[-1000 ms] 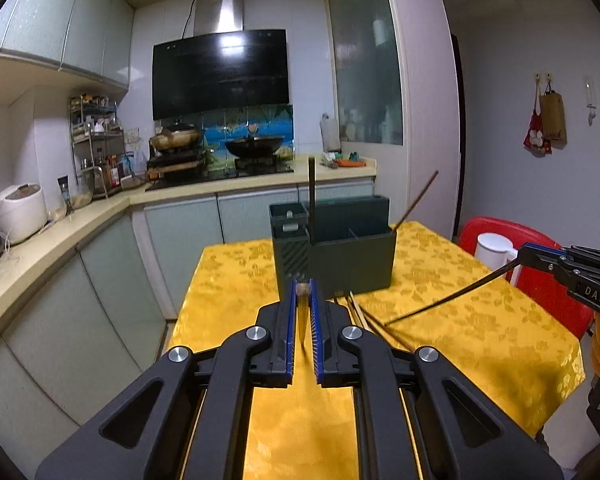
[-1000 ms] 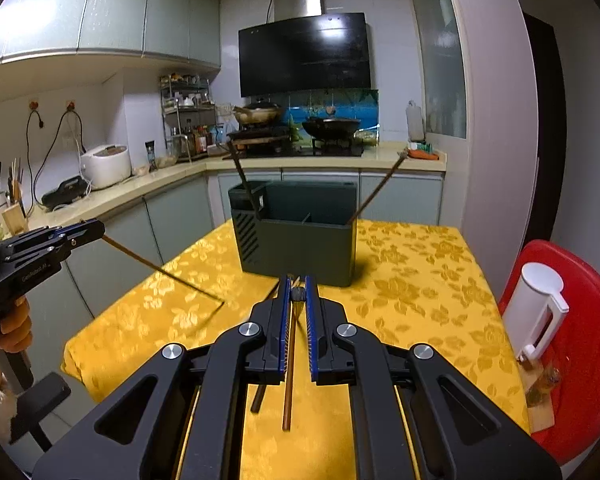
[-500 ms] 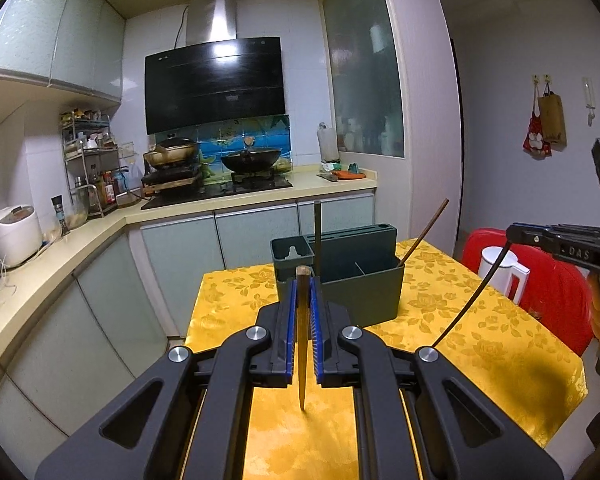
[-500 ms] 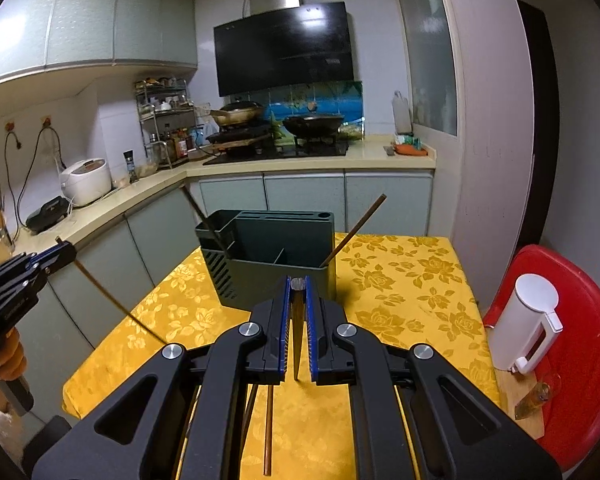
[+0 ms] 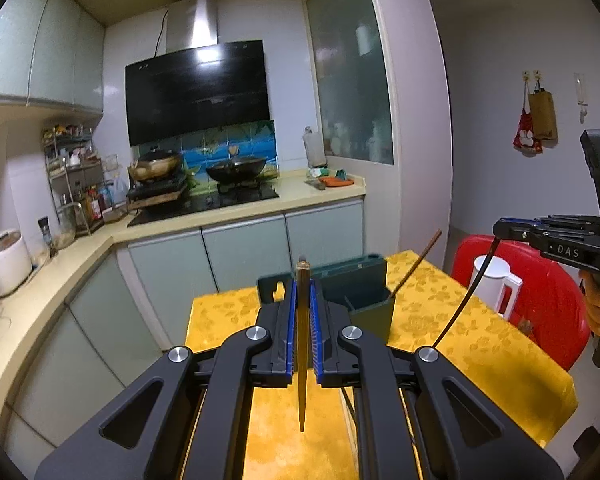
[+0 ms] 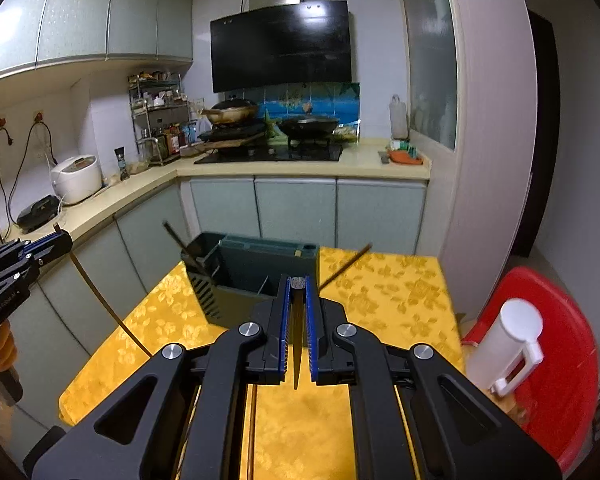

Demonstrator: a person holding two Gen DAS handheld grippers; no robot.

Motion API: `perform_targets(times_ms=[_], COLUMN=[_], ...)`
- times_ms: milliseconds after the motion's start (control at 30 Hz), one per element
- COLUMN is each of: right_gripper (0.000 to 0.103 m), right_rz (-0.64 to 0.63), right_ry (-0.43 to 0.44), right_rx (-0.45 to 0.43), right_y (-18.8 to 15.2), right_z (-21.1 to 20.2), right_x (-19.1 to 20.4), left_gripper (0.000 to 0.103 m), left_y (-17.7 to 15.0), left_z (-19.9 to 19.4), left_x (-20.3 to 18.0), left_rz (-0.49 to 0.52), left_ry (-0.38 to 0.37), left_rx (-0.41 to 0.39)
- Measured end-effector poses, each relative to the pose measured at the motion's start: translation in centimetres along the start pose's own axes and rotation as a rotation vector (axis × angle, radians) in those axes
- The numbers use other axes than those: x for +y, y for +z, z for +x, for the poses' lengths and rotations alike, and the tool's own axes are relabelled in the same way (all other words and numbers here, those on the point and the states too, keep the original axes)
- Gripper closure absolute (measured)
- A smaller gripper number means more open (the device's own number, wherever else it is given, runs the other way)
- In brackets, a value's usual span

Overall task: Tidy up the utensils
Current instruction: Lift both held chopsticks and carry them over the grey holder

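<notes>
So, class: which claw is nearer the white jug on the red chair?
Right. The right claw hovers close beside the white jug; the left claw is across the table, off its opposite edge.

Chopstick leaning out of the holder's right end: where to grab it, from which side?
Grip the chopstick at its free upper end, above the holder rim. It leans out rightward with its lower part inside, so probably come from above-right, tool pads across the thin shaft, and pull along its tilt.

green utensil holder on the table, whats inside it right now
Two chopsticks lean out of the green utensil holder, one at its left end, one at its right. The right claw hides its front.
</notes>
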State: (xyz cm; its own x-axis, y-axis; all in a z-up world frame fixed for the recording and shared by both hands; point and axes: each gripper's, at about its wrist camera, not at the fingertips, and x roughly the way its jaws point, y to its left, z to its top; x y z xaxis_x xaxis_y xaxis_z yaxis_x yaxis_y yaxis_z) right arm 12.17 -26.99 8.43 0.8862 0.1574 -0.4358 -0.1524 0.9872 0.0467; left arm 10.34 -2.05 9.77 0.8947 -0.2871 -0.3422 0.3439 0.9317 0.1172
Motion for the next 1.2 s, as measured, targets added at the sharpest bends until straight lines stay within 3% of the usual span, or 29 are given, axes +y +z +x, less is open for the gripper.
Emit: perform_targets(times_ms=[333,667,1000,1200], right_gripper=[0.095,0.095,0.095,0.095], right_rz=[0.002,0.031,0.035,0.050], right_ry=[-0.017,-0.027,-0.035,-0.027], right_rx=[-0.071,-0.064,-0.034,0.010], right_y=[6.1,8.8,10.4,9.9], right_z=[-0.2,2.0,5.6,8.1], right_x=[-0.6,-1.3,-1.0,-0.9], left_gripper=[0.097,0.097,0.097,0.097], left_y=[6.2,10.5,12.3,10.8], left_z=[1.4,4.9,9.6,13.1], left_x=[-1.2,-1.3,-0.9,-0.4], left_rz=[0.005,-0.056,-0.097,-0.128], left_ry=[-0.023,-0.033,0.007,0.024], left_rx=[-0.048,-0.069,-0.069,-0.028])
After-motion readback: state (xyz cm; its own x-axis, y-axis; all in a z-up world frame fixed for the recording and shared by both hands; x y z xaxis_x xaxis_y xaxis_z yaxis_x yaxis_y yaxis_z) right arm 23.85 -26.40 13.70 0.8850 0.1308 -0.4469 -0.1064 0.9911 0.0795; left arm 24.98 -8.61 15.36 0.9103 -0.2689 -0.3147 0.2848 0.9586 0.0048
